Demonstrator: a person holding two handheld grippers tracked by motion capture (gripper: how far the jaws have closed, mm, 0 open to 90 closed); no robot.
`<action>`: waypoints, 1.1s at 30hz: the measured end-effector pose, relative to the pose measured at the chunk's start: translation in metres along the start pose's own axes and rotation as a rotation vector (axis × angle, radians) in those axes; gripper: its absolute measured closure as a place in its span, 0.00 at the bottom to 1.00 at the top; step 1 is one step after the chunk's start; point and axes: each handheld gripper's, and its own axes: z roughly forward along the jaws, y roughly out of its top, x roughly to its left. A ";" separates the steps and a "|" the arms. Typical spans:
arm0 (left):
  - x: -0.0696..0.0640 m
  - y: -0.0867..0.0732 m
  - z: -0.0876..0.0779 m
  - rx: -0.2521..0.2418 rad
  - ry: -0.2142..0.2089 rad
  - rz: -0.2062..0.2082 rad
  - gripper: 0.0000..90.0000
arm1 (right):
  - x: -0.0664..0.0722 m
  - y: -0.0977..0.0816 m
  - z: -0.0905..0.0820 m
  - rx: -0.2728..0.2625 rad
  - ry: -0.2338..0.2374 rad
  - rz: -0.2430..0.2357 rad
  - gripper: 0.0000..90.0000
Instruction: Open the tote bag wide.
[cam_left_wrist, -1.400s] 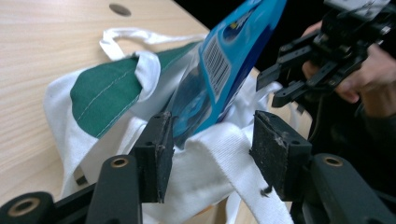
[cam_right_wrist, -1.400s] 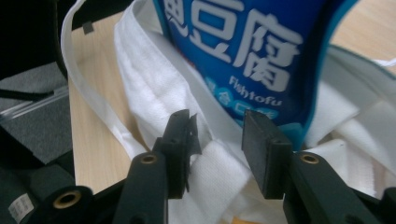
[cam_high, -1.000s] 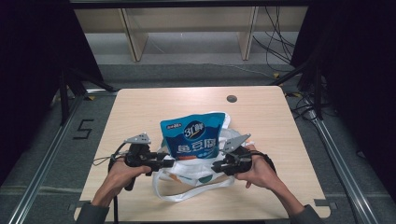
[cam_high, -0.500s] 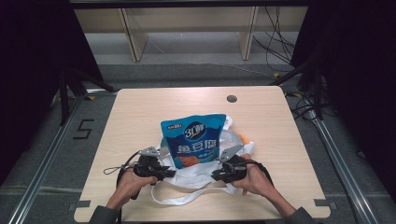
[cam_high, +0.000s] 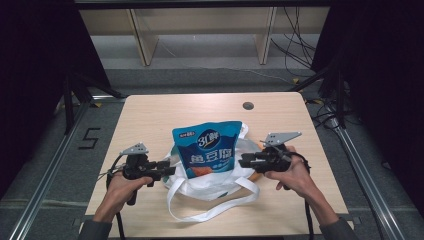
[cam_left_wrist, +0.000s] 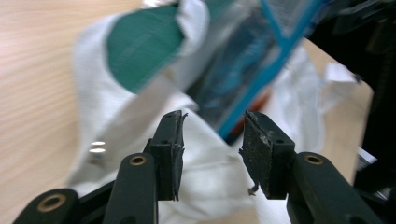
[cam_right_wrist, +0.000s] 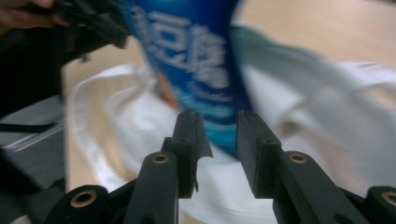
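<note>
While I hold a hand-held gripper in each hand over the pale wooden worktop (cam_high: 150, 120), a tall blue snack pouch with white lettering (cam_high: 210, 150) stands upright inside a crumpled white cloth bag with long white strap handles (cam_high: 210, 187), near the middle of the worktop and close to my edge of it.

My left hand-held gripper (cam_high: 167, 170) lies level at the bag's left side, its tips just beside the cloth. In the left gripper view its jaws have just been opening; they stand apart, with white cloth (cam_left_wrist: 205, 172) lying beyond the gap and no pad pressing on it. Part of the bag there shows a green patch (cam_left_wrist: 140, 51), and the blue pouch (cam_left_wrist: 243, 70) rises behind, blurred.

My right hand-held gripper (cam_high: 245, 161) points in from the bag's right side, level, its tips at the pouch's right edge. In the right gripper view its jaws have also just been opening; they stand apart, released, with the pouch's lower blue face (cam_right_wrist: 196, 60) and the white cloth (cam_right_wrist: 140, 126) beyond them, nothing pinched.

One strap loops out across the worktop towards me. A small dark round hole (cam_high: 248, 105) sits near the far edge.
</note>
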 end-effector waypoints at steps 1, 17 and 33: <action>0.002 0.001 0.002 0.006 0.026 -0.004 0.64 | -0.004 0.002 -0.003 0.002 -0.053 -0.017 0.78; 0.051 -0.003 0.061 0.159 0.123 -0.042 0.99 | -0.078 -0.009 0.054 0.136 -0.267 0.043 0.99; 0.033 -0.005 0.030 0.046 0.060 -0.069 0.71 | -0.070 -0.003 0.024 0.007 -0.208 0.120 0.76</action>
